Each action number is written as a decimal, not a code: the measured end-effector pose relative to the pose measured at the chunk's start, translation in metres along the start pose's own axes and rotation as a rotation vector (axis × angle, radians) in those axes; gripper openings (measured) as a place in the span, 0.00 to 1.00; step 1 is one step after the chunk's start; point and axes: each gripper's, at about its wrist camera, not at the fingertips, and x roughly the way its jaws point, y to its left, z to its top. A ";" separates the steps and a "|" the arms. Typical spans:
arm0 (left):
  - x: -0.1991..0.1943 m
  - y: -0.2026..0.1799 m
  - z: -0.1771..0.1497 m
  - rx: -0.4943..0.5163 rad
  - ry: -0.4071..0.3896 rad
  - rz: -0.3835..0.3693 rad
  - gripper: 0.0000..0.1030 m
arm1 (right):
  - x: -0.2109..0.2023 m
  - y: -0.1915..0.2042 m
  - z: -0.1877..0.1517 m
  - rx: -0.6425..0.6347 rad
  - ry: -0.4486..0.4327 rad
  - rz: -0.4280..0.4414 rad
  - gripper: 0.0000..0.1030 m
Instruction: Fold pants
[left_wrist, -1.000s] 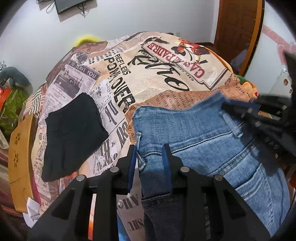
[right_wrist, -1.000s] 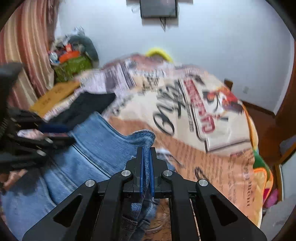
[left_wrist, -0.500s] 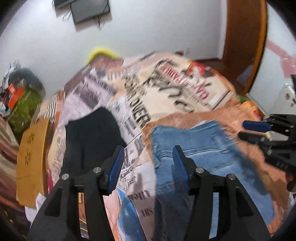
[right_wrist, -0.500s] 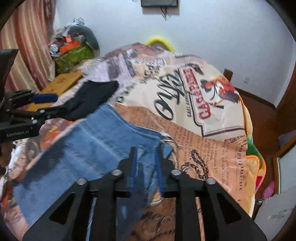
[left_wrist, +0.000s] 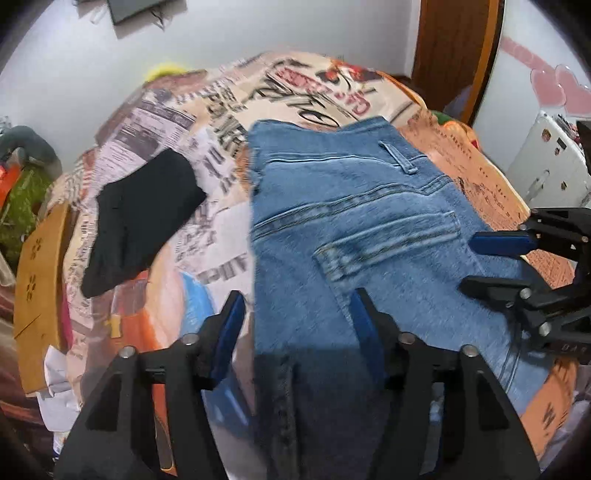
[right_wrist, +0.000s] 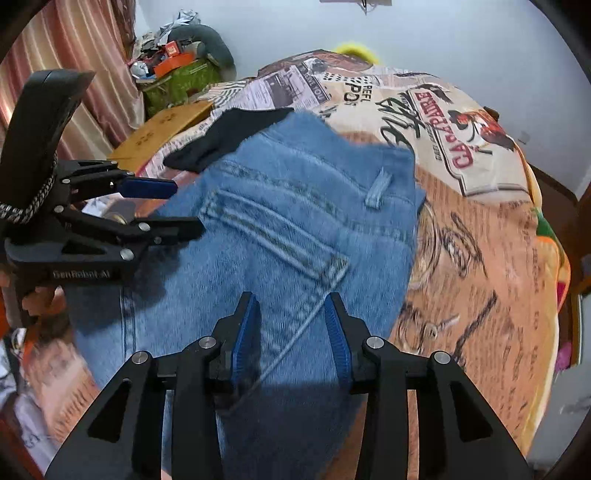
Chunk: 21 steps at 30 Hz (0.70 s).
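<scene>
Blue jeans (left_wrist: 351, 229) lie on the bed, back pocket up and waistband at the far end; they also show in the right wrist view (right_wrist: 280, 236). My left gripper (left_wrist: 297, 310) is open and empty above the jeans' near left part; it shows at the left of the right wrist view (right_wrist: 184, 208). My right gripper (right_wrist: 291, 314) is open and empty above the jeans near the pocket; it shows at the right of the left wrist view (left_wrist: 467, 264).
A black folded garment (left_wrist: 140, 218) lies left of the jeans on the newspaper-print bedspread (left_wrist: 229, 110). A wooden board (left_wrist: 37, 280) sits at the bed's left edge. Clutter (right_wrist: 177, 62) is piled by the wall. A wooden door (left_wrist: 454, 51) stands far right.
Both grippers let go of the jeans and opened wide. The jeans now lie flat on the bed. Both grippers pulled back above them.
</scene>
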 end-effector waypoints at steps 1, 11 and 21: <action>-0.004 0.003 -0.004 -0.018 -0.005 0.008 0.63 | -0.005 -0.001 -0.003 0.013 -0.007 -0.015 0.39; -0.036 0.020 -0.051 -0.063 -0.002 0.043 0.63 | -0.033 -0.025 -0.042 0.188 -0.015 -0.017 0.54; -0.047 0.018 -0.062 -0.066 -0.002 0.068 0.63 | -0.049 -0.014 -0.052 0.163 -0.011 -0.084 0.59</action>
